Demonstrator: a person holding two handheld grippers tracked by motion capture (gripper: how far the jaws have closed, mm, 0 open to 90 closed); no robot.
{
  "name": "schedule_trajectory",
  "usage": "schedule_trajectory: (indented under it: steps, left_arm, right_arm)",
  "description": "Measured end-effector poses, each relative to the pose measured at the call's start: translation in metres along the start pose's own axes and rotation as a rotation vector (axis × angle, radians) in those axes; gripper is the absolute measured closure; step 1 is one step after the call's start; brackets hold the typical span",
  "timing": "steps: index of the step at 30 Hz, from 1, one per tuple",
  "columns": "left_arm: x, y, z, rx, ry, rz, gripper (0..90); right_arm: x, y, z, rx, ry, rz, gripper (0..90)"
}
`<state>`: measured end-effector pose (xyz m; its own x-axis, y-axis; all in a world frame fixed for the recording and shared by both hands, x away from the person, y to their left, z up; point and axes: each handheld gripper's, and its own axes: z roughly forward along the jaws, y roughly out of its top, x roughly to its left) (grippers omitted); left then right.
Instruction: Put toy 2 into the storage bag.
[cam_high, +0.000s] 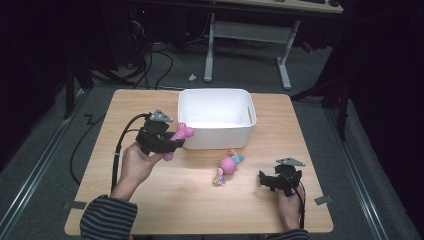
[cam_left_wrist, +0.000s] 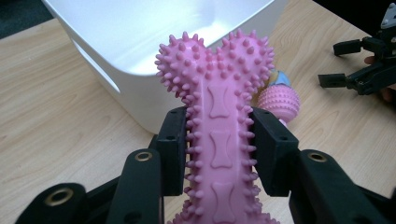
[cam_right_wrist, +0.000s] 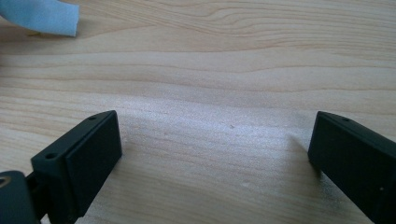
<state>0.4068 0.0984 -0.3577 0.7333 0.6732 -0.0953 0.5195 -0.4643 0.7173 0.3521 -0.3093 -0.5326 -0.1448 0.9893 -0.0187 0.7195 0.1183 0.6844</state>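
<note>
A pink spiky bone toy (cam_left_wrist: 219, 126) is clamped by its shaft between the pads of my left gripper (cam_left_wrist: 219, 154). In the high view that left gripper (cam_high: 172, 142) holds the bone toy (cam_high: 181, 135) just left of the white bin (cam_high: 217, 119), near its front left corner. A pink ball toy with blue and yellow ends (cam_high: 229, 166) lies on the table in front of the bin; the same ball toy (cam_left_wrist: 279, 100) shows behind the bone. My right gripper (cam_high: 265, 179) rests low at the front right, jaws wide apart over bare wood (cam_right_wrist: 215, 154).
The light wooden table (cam_high: 200, 200) carries the bin at its back middle. A pale blue strip (cam_right_wrist: 44, 16) lies on the wood in the right gripper view's top left corner. Grey tape tabs mark the table's front corners (cam_high: 322, 200). A desk frame stands on the floor beyond.
</note>
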Motion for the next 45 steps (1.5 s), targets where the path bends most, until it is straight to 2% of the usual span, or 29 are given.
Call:
schedule_trajectory:
  steps: [9, 11, 23, 31, 33, 45]
  left_arm:
    - [0.003, 0.016, -0.002, -0.019, -0.020, 0.007, 59.3]
    - [0.003, 0.019, -0.002, -0.017, -0.010, 0.011, 59.3]
    - [0.006, 0.038, -0.001, -0.015, -0.018, 0.027, 59.2]
    - [0.004, 0.051, 0.007, -0.002, -0.012, 0.063, 59.2]
    - [0.004, 0.054, 0.010, -0.002, -0.026, 0.063, 59.1]
    - [0.003, 0.070, 0.025, 0.012, -0.020, 0.091, 59.0]
  right_arm:
    - [0.000, 0.000, 0.000, 0.000, 0.001, 0.001, 2.6]
    - [0.000, 0.000, 0.000, 0.000, 0.001, 0.001, 2.7]
    - [0.000, 0.000, 0.000, -0.001, 0.001, 0.001, 2.9]
    - [0.000, 0.000, 0.000, -0.002, 0.001, -0.001, 3.0]
    - [0.000, 0.000, 0.000, -0.002, 0.001, -0.001, 3.0]
    - [0.000, 0.000, 0.000, -0.002, 0.002, 0.001, 3.1]
